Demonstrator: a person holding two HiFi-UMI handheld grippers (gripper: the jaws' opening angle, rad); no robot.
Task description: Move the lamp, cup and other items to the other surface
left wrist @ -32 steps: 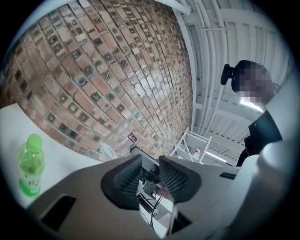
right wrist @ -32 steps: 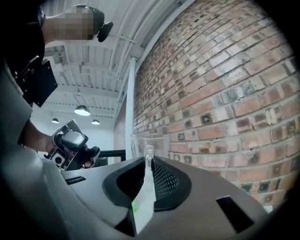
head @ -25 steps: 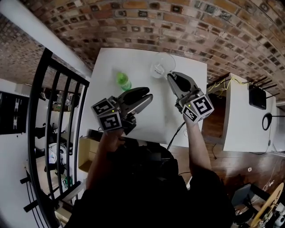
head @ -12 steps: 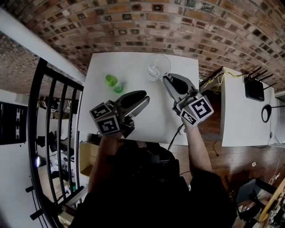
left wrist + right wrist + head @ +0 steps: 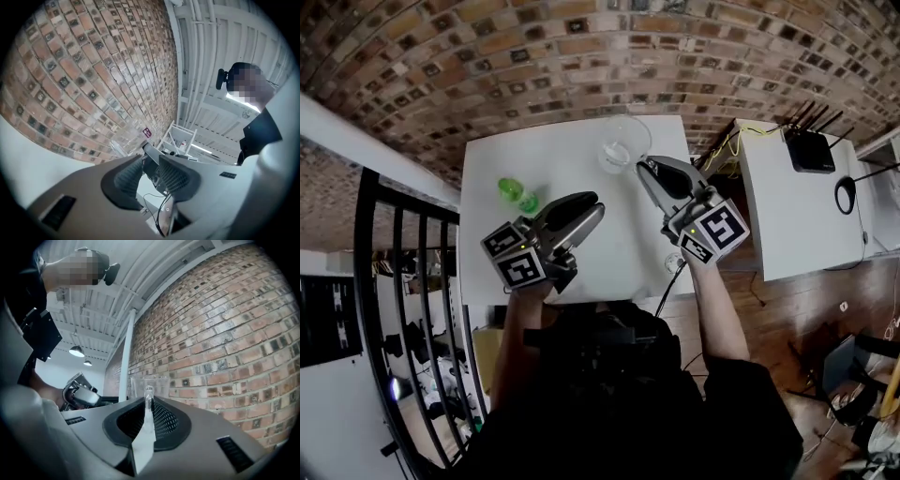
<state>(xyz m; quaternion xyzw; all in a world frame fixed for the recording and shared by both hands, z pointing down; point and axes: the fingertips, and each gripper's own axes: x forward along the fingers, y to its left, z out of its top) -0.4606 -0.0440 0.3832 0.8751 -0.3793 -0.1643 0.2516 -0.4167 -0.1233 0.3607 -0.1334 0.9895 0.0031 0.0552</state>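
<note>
Both grippers had shifted toward the right edge of the white table [image 5: 544, 150] since a second before, the cup going with the right one. The second white surface [image 5: 787, 216] beside the table had come further into view.

That second surface stood just to the right of the table, a black router [image 5: 809, 150] at its far end and much of its top bare.

The left gripper [image 5: 589, 202] hovered over the middle of the table, its jaws only a little apart with nothing between them. The right gripper [image 5: 644, 167] pointed toward the brick wall with its jaws pinched on the near rim of the cup [image 5: 619, 145], which sat over the table's back edge.

By my reading, the step in hand was carrying the cup across to the other surface. The next move would call for swinging it further right, keeping it upright, and setting it down on a bare patch clear of the router.

The cup looked clear and wide-mouthed, with the bricks showing through its thin wall.

A small green item [image 5: 516, 194] stood untouched near the table's left side.
</note>
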